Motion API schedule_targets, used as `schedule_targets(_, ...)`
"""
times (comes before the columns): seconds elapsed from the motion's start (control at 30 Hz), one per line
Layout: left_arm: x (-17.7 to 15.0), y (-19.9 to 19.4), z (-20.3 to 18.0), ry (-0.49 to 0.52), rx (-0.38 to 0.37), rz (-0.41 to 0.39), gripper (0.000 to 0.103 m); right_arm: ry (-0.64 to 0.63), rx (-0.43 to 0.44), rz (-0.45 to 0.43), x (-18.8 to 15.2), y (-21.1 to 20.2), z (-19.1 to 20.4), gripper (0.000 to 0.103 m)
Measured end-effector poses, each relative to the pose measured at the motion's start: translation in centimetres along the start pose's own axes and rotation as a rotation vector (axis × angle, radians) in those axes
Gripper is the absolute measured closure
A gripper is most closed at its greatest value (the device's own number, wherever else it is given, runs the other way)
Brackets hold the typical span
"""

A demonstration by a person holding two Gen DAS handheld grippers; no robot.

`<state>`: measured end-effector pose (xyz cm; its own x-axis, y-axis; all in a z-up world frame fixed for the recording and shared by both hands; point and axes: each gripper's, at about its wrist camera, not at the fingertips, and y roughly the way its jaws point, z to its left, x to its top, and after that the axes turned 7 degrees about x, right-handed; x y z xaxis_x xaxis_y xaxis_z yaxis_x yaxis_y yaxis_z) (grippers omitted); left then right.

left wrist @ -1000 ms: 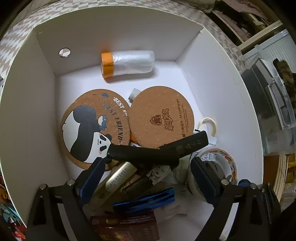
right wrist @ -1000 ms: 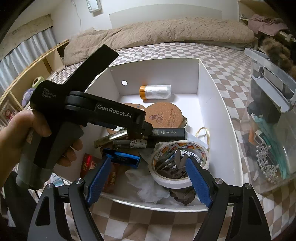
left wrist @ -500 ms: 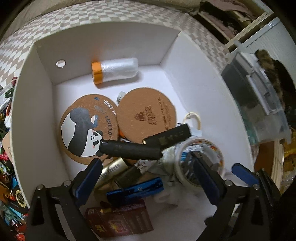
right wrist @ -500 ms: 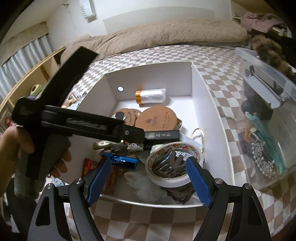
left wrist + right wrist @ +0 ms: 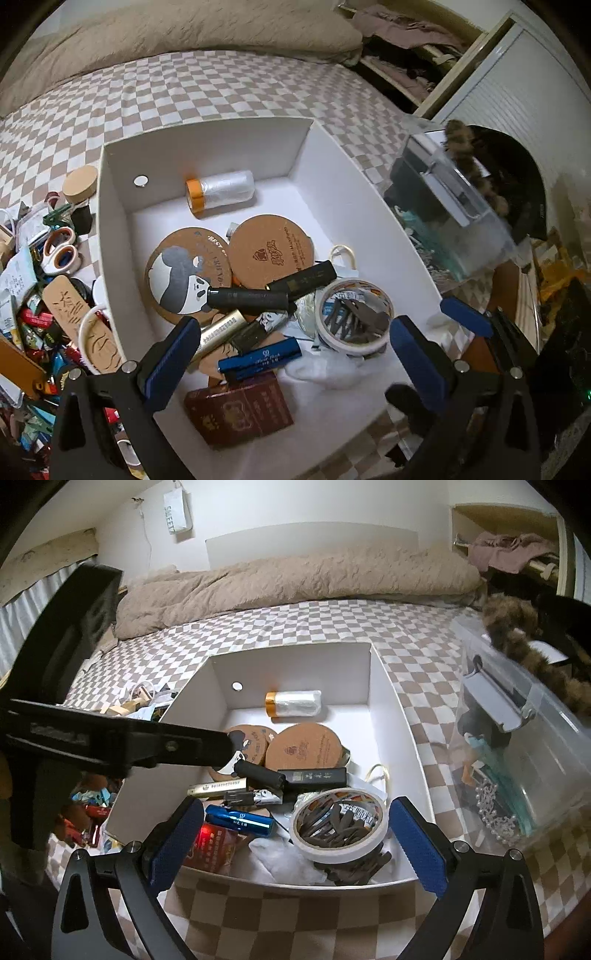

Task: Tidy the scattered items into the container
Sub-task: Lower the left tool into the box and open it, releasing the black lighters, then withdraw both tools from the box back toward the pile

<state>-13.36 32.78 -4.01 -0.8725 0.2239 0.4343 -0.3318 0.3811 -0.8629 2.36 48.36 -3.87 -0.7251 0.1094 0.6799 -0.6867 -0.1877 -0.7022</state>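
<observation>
Hovering over the near part of the white box [image 5: 110, 236], the left tongs [image 5: 291, 354] point steeply down into it with their blue pads spread wide; the jaws have just been opening and nothing sits between them. The right tongs [image 5: 295, 834] hang above the box's near edge, also tilted downward, and their jaws have likewise just been opening, standing wide and empty above a roll of white tape [image 5: 340, 827] with dark strips lying inside its ring. In the right wrist view the left tool's black body reaches in from the left edge, its tip over the box's left wall.

The box rests on a checkered bed [image 5: 184, 92]. Inside it lie two cork coasters [image 5: 271, 254], side by side, an orange-capped clear bottle [image 5: 221, 190] near the far wall, a black cylinder [image 5: 247, 299] lying across the front of the coasters, a blue tube [image 5: 258, 360], a gold bar, and a dark red booklet [image 5: 240, 413] at the near wall. To the left of the box a heap of scattered items [image 5: 40, 295] covers the bed, scissors among them. A clear plastic bin [image 5: 517, 760] stands to the right.
</observation>
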Motion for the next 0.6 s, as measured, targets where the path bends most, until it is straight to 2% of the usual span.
schedule_targets(0.17,-0.9,-2.1,1.3,-0.013,0.006,-0.042,0.0,0.014,-0.001,-0.02,0.1,-0.3,0.7,0.0)
schedule_targets(0.6,-3.0,-4.9,4.9,-0.023,0.078,-0.143,0.0,0.041,-0.024,-0.046,0.8,-1.3,1.8,0.0)
